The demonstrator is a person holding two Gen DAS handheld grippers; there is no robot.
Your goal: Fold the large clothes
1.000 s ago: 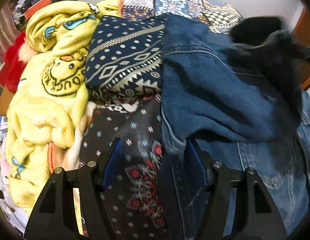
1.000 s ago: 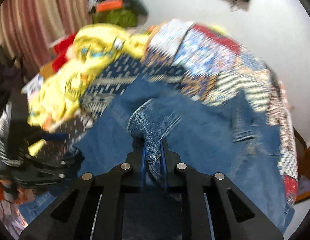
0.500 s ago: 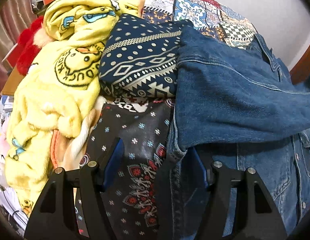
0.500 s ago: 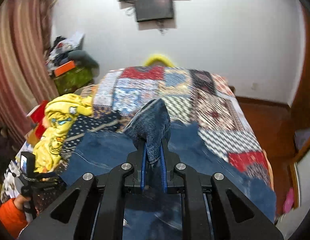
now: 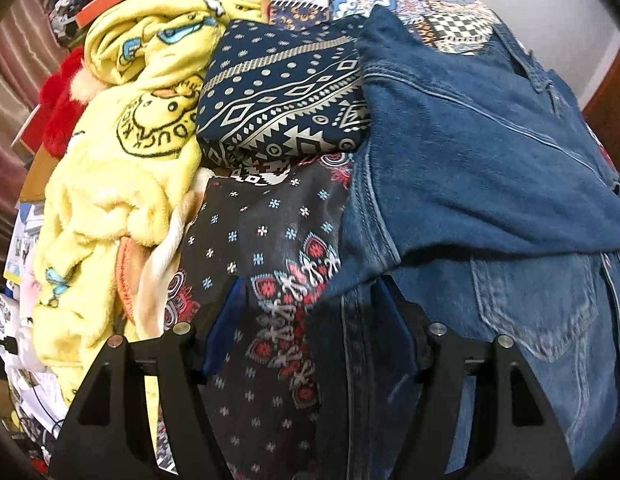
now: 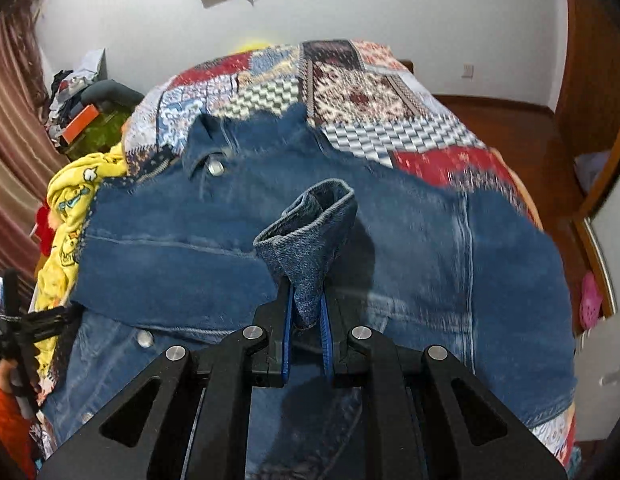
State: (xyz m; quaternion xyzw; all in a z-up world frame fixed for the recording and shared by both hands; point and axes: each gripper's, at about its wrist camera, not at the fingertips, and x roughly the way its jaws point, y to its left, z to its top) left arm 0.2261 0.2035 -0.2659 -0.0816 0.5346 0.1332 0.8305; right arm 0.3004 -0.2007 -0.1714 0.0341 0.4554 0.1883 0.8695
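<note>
Yellow fleece point(image 5: 121, 168) print reads "DUCK", upside down. Right tool point(image 6: 305, 312) pinches the jacket point(image 6: 390, 248) cuff point(image 6: 310, 236); left tool point(image 5: 310, 312) stands wide over the jacket's edge. Jacket lies on the bed point(image 6: 390, 96). Since a second ago, sleeve now folded across the body.

Left wrist view looks steeply down, close over the denim jacket point(image 5: 470, 152) edge and yellow blanket point(image 5: 109, 184); right wrist view sits higher, facing across the patchwork bedspread point(image 6: 362, 96) toward the wall point(image 6: 350, 8), sharing jacket and blanket.
</note>
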